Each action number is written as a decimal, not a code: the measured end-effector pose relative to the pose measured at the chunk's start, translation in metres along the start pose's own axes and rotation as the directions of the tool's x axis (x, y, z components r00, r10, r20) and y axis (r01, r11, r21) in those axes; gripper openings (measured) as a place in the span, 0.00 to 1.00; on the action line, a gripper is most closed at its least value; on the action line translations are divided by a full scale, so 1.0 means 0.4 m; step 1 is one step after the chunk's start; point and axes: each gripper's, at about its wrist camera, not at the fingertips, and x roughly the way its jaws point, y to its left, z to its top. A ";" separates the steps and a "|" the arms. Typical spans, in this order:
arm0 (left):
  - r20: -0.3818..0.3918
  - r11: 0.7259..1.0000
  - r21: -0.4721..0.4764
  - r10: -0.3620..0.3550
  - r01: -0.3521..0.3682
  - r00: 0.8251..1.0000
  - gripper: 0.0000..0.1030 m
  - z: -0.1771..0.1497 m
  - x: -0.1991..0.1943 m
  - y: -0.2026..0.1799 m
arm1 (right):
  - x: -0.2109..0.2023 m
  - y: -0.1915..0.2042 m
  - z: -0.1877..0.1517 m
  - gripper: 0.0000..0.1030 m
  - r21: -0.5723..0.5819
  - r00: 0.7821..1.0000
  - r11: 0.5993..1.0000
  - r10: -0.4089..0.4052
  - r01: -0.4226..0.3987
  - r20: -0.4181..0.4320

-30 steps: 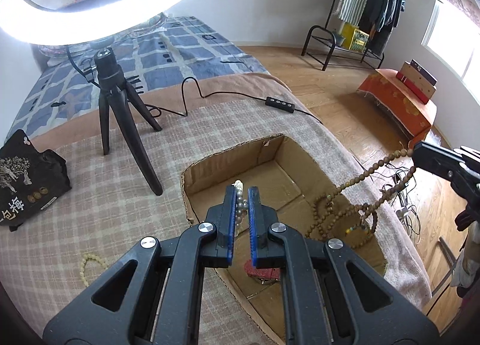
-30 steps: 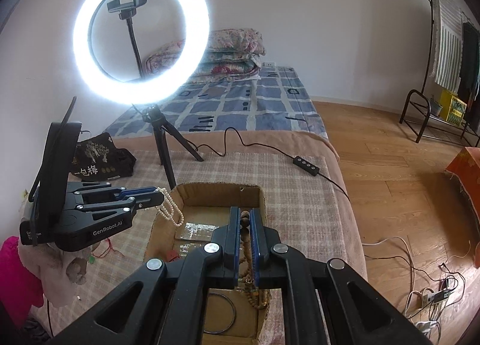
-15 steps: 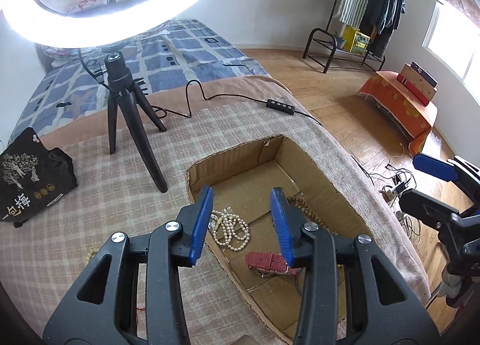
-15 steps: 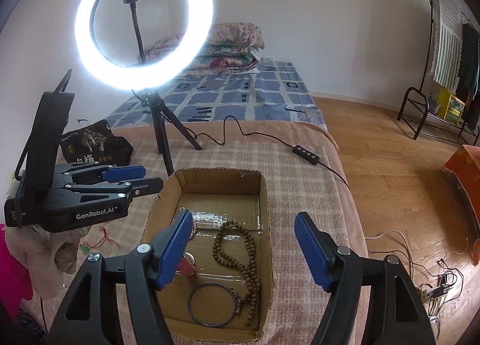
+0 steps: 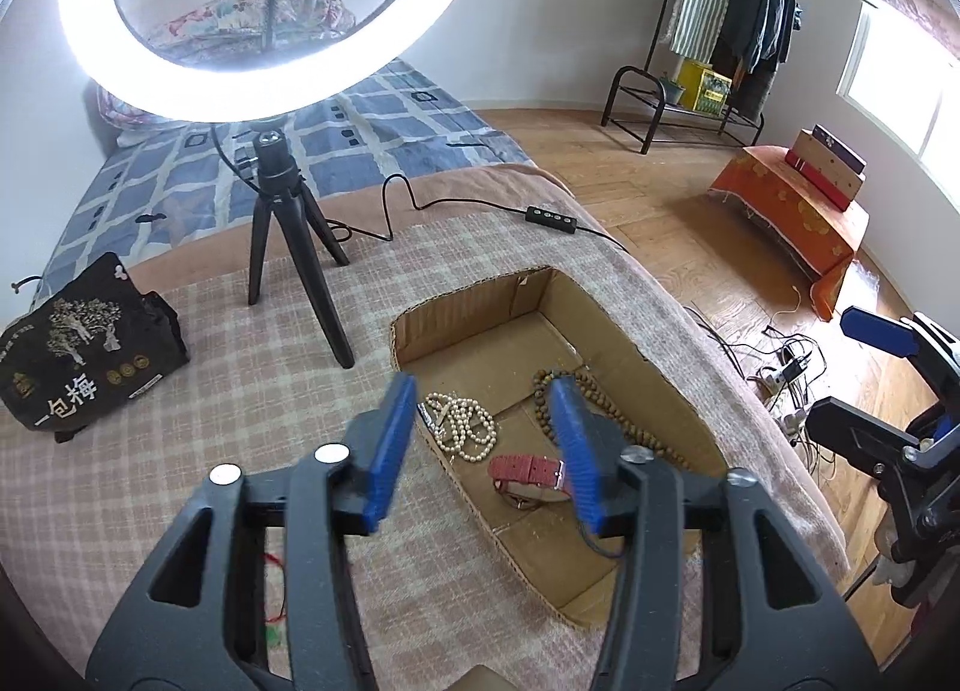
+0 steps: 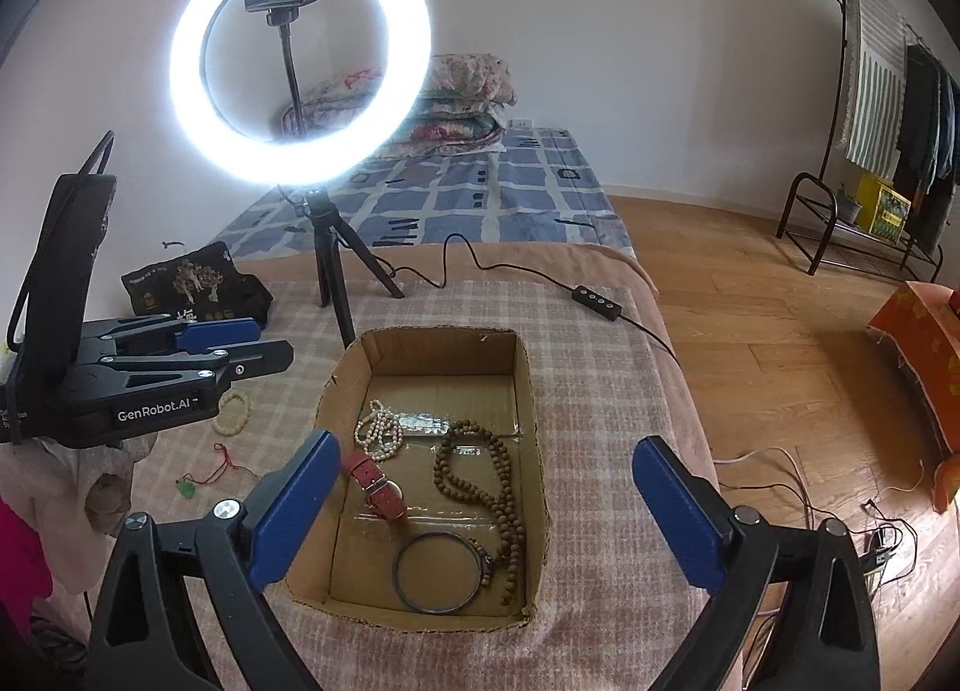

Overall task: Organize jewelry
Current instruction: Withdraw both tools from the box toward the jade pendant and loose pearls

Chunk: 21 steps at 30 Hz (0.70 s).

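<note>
Now both grippers hang above a cardboard box (image 6: pixel 528 391) that sits on the checked blanket (image 6: pixel 600 367) of the bed, near the blanket's right edge; the left gripper (image 5: pixel 483 445) has just been spreading its jaws and they stand parted with nothing between the blue pads; the right gripper (image 6: pixel 486 505) has likewise just been opening, its jaws are released wide, and they grip nothing.

Inside the box, a pearl necklace (image 6: pixel 379 439) lies bunched toward the far left corner; a brown wooden bead strand (image 6: pixel 480 487) runs down the right side of the box floor toward the near wall; a red-strapped watch (image 6: pixel 378 484) rests by the left wall, just beside the pearls; a dark bangle (image 6: pixel 437 571) lies at the near end, touching the bead strand.

Outside the box, on the blanket to its left, a pale bead bracelet (image 6: pixel 233 412) lies near the left gripper, and a red cord with a green pendant (image 6: pixel 210 475) lies closer to the blanket's near left corner; a black printed pouch (image 6: pixel 192 286) sits toward the far left; a lit ring light (image 6: pixel 300 54) stands on a small tripod (image 6: pixel 336 283) behind the box, its cable and inline switch (image 6: pixel 595 302) trailing across the blanket to the right edge.
</note>
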 end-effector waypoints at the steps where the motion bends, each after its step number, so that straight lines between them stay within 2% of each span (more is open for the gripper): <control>1: 0.007 1.000 -0.003 0.002 -0.002 1.000 0.58 -0.004 -0.015 0.004 | -0.007 0.004 -0.002 1.00 -0.003 1.000 1.000 -0.005 0.005 0.001; 8: 0.031 0.999 -0.023 0.028 -0.027 0.999 0.66 -0.052 -0.124 0.055 | -0.045 0.057 -0.019 1.00 -0.055 1.000 0.998 -0.019 0.018 -0.015; 13: 0.044 0.997 -0.047 0.062 -0.060 0.997 0.66 -0.111 -0.203 0.111 | -0.066 0.108 -0.021 1.00 -0.098 1.000 0.995 -0.013 0.012 -0.010; 17: 0.051 0.994 -0.083 0.071 -0.067 0.996 0.66 -0.161 -0.260 0.157 | -0.068 0.152 -0.015 1.00 -0.094 0.999 0.995 0.032 -0.033 -0.007; 21: 0.057 0.991 -0.080 0.114 -0.109 0.992 0.66 -0.214 -0.310 0.188 | -0.054 0.192 -0.010 1.00 -0.042 0.995 0.994 0.102 -0.102 -0.014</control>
